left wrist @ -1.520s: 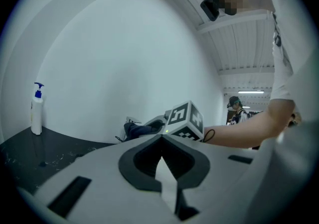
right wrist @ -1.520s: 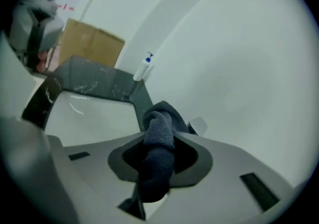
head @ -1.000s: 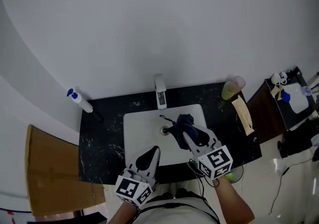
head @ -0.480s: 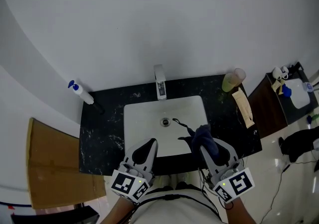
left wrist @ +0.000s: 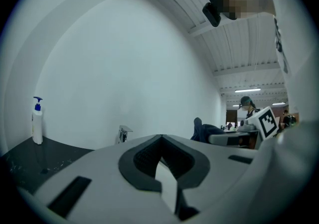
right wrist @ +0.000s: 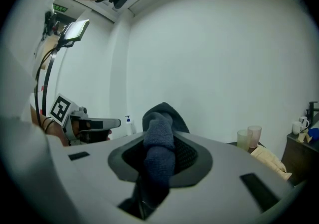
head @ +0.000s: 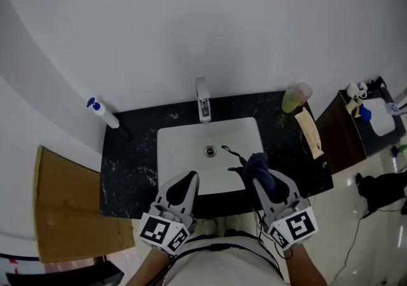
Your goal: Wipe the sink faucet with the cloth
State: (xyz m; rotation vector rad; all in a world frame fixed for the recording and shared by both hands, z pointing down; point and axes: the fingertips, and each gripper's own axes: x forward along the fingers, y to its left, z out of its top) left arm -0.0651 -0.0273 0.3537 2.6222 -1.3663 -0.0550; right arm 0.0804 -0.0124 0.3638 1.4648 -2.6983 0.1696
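A plain white wall (head: 191,18) rises behind a black stone counter (head: 127,170) with a white rectangular sink (head: 181,145) sunk into its middle. The dark blue cloth (head: 257,165) is over the sink's front right corner, bunched between the jaws of the right gripper (head: 262,180), which are clamped on it. In the right gripper view the cloth (right wrist: 159,148) fills the gap between the pads and sticks out past the tips. A thin strand of it trails out over the basin towards the drain. The faucet (head: 203,102) stands at the middle of the sink's back edge, well apart from the cloth, with bare basin between them. The left gripper (head: 186,180) hangs over the sink's front edge, beside the right one, its jaws closed with nothing between them. At the counter's back left corner lies a white pump bottle (head: 102,114). At the back right corner stand two cups (head: 296,99), and a beige packet (head: 310,140) lies along the right edge. A cardboard sheet (head: 63,215) sits left of the counter, and a dark cabinet (head: 353,138) stands to the right.
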